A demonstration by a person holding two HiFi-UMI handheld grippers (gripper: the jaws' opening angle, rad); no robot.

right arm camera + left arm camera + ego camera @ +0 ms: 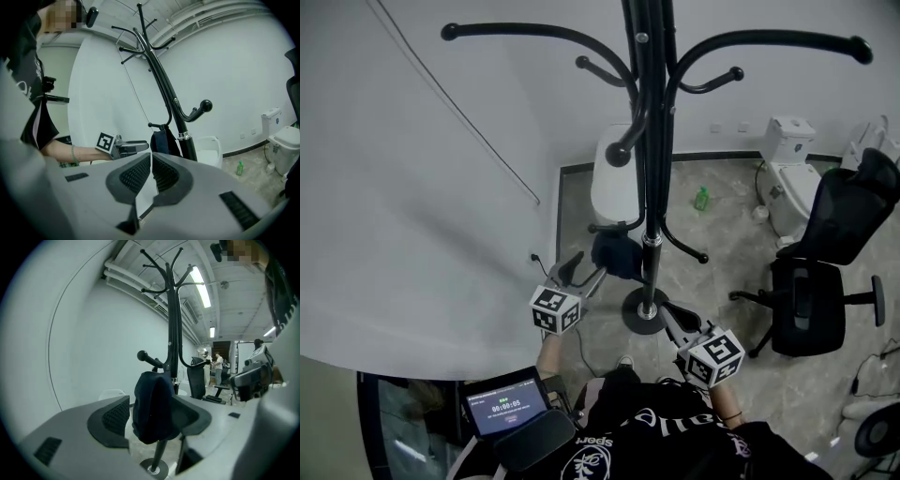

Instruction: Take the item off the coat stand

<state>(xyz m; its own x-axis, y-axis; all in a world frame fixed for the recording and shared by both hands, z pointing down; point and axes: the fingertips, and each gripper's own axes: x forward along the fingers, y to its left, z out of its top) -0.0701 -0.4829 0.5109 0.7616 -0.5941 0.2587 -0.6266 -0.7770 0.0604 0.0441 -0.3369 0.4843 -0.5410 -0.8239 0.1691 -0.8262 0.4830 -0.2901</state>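
**Item on a low hook, between the left fingers**

The dark item hung on a low hook of the stand, between the left gripper's released fingers. The right gripper's fingers were clenched on nothing. From the stand's base on the marbled floor, a white wall stood at 9 o'clock, a chair at 3 and a toilet at 2.

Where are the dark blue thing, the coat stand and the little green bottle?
dark blue thing (152, 404): left gripper view, middle of the cloth.
coat stand (652, 169): head view, black pole.
green bottle (701, 199): head view, its body.
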